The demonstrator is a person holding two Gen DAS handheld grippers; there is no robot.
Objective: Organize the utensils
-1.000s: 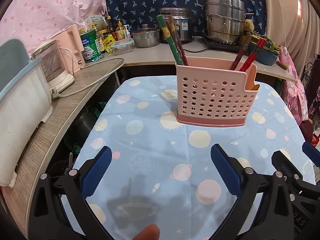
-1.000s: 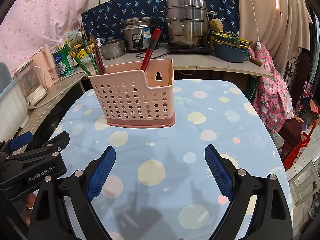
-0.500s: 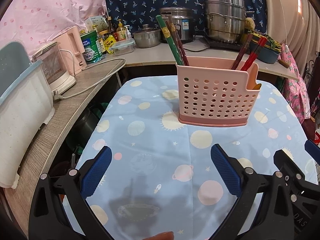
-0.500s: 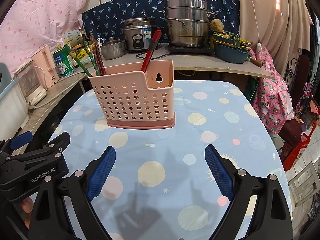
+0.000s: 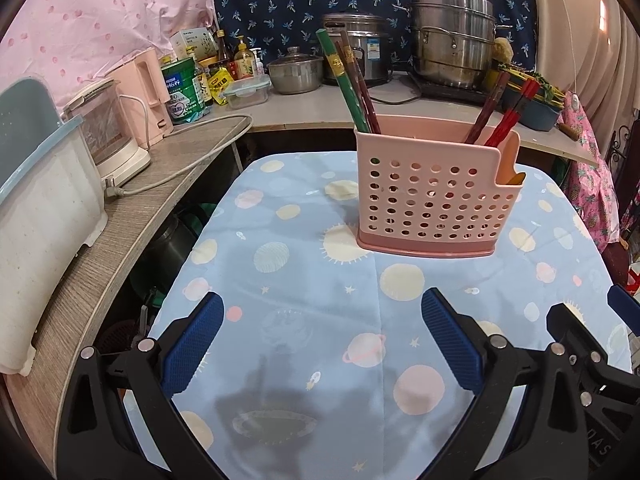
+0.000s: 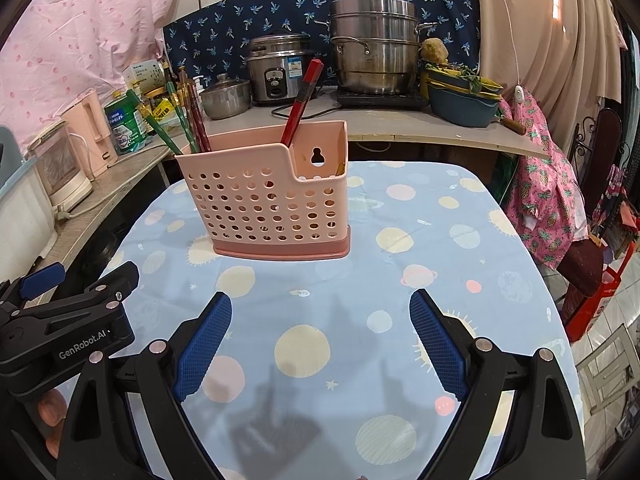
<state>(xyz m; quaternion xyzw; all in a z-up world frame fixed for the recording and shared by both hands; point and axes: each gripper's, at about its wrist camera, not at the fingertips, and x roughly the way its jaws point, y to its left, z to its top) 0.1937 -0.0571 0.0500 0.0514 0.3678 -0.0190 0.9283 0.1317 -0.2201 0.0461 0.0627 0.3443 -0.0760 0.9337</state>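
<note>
A pink perforated utensil holder (image 5: 434, 196) stands upright on the table with the blue planet-print cloth (image 5: 304, 288); it also shows in the right wrist view (image 6: 272, 200). Green and dark red chopsticks (image 5: 348, 80) lean in its left part, red and brown chopsticks (image 5: 504, 112) in its right part. In the right wrist view one red chopstick (image 6: 300, 104) sticks up, with green and brown ones (image 6: 180, 128) at the left. My left gripper (image 5: 320, 344) is open and empty, well short of the holder. My right gripper (image 6: 320, 340) is open and empty too.
A wooden counter (image 5: 120, 232) runs along the left with a white dish rack (image 5: 36, 216), a kettle and tins. Behind stand a rice cooker (image 6: 276, 68) and a steel steamer pot (image 6: 372, 44). A chair with pink cloth (image 6: 548, 184) is at the right.
The left gripper has drawn back slightly, so the holder sits a little lower and farther in its view. The right view is almost unchanged. Both grippers stay open.
</note>
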